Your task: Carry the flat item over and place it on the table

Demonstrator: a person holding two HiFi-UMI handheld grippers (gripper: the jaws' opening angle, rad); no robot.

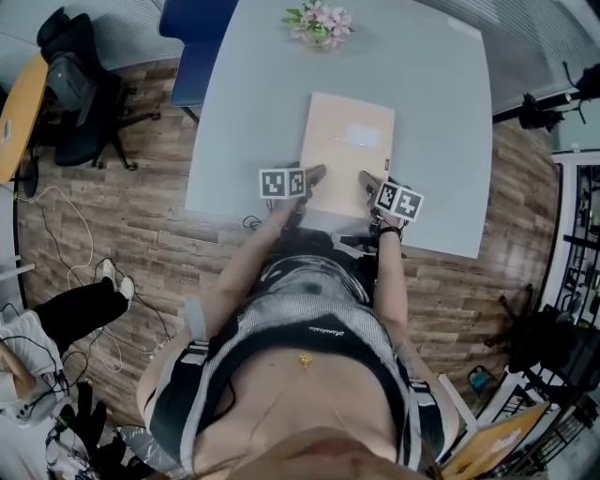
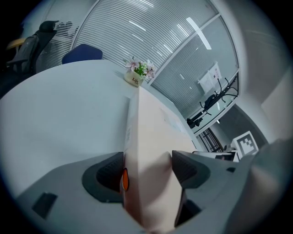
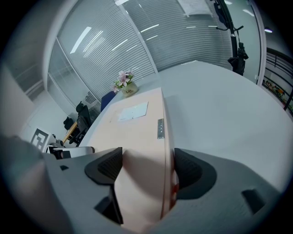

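Head view: I've got the flat beige box [image 1: 347, 141] over the desk [image 1: 244, 84], its long side running toward 12 o'clock. My left gripper [image 1: 317, 174] is on its near end at about 7 o'clock and my right gripper [image 1: 368, 180] at about 5. I'd call this the put-down step, nearly finished, though I can't tell if the box is fully resting. The only container around is a little flower pot [image 1: 320, 37] at the 12 o'clock end with pink flowers [image 1: 323, 17] in it, well apart from the box.

Left gripper view: my fingers [image 2: 106, 172] are pinching the box's near edge, one on each face.

Right gripper view: same deal, fingers [image 3: 191, 170] clamped on the box, with a white label [image 3: 133, 111] on top.

Next I reckon I settle it flat, then let go with both sides evenly, since it's close to the near edge.
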